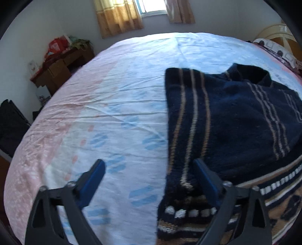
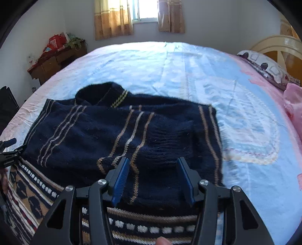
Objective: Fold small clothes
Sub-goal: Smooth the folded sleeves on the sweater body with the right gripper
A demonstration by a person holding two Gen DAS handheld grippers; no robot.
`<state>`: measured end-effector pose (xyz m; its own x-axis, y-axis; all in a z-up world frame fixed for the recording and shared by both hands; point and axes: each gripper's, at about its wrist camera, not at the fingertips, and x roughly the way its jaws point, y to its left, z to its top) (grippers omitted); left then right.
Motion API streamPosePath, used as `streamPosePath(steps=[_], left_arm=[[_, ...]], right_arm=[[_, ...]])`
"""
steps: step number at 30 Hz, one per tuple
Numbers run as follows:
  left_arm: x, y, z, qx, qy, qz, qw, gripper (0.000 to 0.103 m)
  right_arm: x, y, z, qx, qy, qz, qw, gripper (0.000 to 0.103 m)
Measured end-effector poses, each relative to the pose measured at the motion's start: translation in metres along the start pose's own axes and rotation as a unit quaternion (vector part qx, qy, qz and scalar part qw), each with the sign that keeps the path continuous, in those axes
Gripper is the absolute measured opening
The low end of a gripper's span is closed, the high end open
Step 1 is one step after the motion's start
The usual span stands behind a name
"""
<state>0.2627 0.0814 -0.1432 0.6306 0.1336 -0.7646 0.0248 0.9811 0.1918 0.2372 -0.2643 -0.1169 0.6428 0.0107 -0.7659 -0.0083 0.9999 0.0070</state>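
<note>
A small navy knit sweater (image 2: 120, 135) with tan stripes and a patterned hem lies flat on the bed, both sleeves folded in over its body. In the left wrist view it (image 1: 236, 120) fills the right half. My left gripper (image 1: 149, 169) is open and empty, hovering over the sweater's left edge, its right finger above the folded sleeve. My right gripper (image 2: 152, 169) is open and empty, just above the lower middle of the sweater. The left gripper's tip also shows at the far left of the right wrist view (image 2: 8, 148).
The bed sheet (image 1: 113, 113) is pale blue and pink, wrinkled. A pillow (image 2: 264, 66) and headboard (image 2: 279, 45) are at the right. A cluttered wooden desk (image 1: 62, 66) stands by the far left wall, under a curtained window (image 2: 145, 11). A dark object (image 1: 11, 124) sits left of the bed.
</note>
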Motion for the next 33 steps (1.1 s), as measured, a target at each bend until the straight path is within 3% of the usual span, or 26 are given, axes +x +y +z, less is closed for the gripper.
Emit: streamPosePath(steps=[3, 10, 18, 23, 26, 33], left_arm=[[0.002, 0.009, -0.006, -0.018, -0.003, -0.012, 0.9998, 0.103], [0.002, 0.007, -0.008, -0.020, -0.008, -0.010, 0.9997, 0.103], [0.003, 0.022, -0.016, -0.056, 0.001, -0.050, 0.9971, 0.103], [0.004, 0.023, -0.016, -0.060, 0.002, -0.056, 0.9966, 0.103], [0.007, 0.027, -0.016, -0.069, 0.007, -0.068, 0.9953, 0.103], [0.009, 0.029, -0.017, -0.080, 0.012, -0.081, 0.9934, 0.103]], right_arm=[[0.015, 0.009, -0.008, -0.018, 0.022, -0.001, 1.000, 0.053], [0.010, 0.012, -0.014, -0.016, 0.005, -0.001, 1.000, 0.053], [0.009, 0.026, -0.019, -0.038, 0.019, -0.014, 0.999, 0.053], [-0.009, 0.013, -0.012, -0.011, -0.020, -0.020, 1.000, 0.053], [0.009, 0.012, -0.015, -0.014, 0.017, -0.016, 1.000, 0.053], [0.011, 0.013, -0.021, -0.017, 0.012, -0.015, 1.000, 0.053]])
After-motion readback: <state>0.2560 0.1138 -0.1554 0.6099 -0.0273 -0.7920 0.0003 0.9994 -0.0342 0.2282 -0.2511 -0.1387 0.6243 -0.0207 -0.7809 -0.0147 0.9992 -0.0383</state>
